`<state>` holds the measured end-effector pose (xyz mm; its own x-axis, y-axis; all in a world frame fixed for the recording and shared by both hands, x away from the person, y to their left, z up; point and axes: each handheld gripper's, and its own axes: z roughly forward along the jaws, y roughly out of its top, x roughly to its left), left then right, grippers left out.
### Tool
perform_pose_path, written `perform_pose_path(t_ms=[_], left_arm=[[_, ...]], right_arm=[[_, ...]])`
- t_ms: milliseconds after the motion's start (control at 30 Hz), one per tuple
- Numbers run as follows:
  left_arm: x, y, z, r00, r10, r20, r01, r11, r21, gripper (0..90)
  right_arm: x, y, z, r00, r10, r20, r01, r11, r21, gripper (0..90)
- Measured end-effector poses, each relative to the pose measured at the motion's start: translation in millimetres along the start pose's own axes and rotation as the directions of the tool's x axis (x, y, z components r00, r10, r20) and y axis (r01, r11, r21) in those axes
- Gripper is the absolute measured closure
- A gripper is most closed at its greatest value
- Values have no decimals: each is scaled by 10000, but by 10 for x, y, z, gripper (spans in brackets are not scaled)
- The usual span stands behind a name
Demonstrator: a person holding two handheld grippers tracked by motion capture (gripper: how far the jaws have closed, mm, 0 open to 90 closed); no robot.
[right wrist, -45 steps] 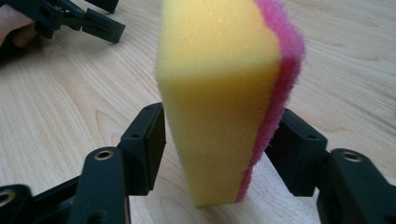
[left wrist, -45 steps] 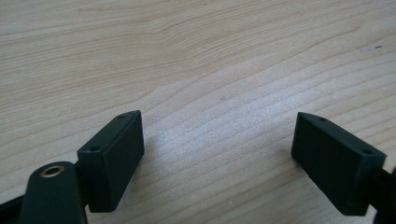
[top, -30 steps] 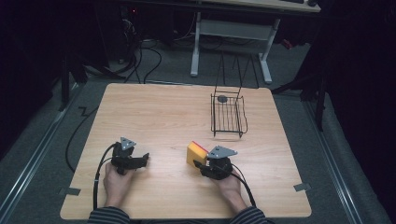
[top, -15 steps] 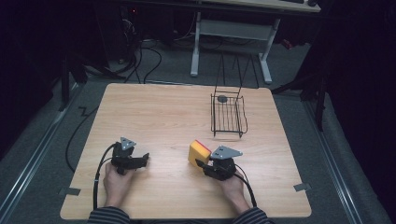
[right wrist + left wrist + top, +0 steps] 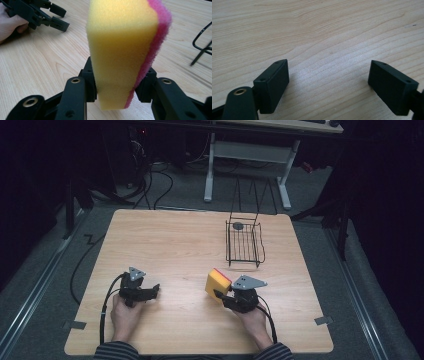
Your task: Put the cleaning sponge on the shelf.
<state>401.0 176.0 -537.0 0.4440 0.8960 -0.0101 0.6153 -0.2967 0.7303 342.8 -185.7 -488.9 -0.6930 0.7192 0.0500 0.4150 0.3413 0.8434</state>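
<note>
Right tool (image 5: pixel 116 86) clamped on sponge (image 5: pixel 123 47); left tool (image 5: pixel 329 85) wide apart.

Both grippers are matte black: the left gripper (image 5: pixel 156 289) and the right gripper (image 5: pixel 218 293) each carry a grey three-cornered plate on top and trail a black cable. Brass-ringed screw holes mark the linkages behind the blocky jaws. The person wears striped sleeves (image 5: pixel 116 351).

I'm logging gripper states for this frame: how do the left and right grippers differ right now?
The left gripper has its jaws spread wide with only bare table between them; the right gripper is clamped on a sponge, yellow with a pink side, squeezing it. The left gripper sits low over the wood, while the right gripper holds the sponge on edge. Both are black, two-jawed and hand-held near the table's front edge.
</note>
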Motion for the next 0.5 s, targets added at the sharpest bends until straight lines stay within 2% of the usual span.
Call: perform_pose_path(t_ms=[500], left_arm=[[0, -1, 1, 10000, -2, -4, 2, 10000, -12, 176]], right_arm=[[-80, 3, -205, 9999, 108, 102, -108, 9999, 13, 609]])
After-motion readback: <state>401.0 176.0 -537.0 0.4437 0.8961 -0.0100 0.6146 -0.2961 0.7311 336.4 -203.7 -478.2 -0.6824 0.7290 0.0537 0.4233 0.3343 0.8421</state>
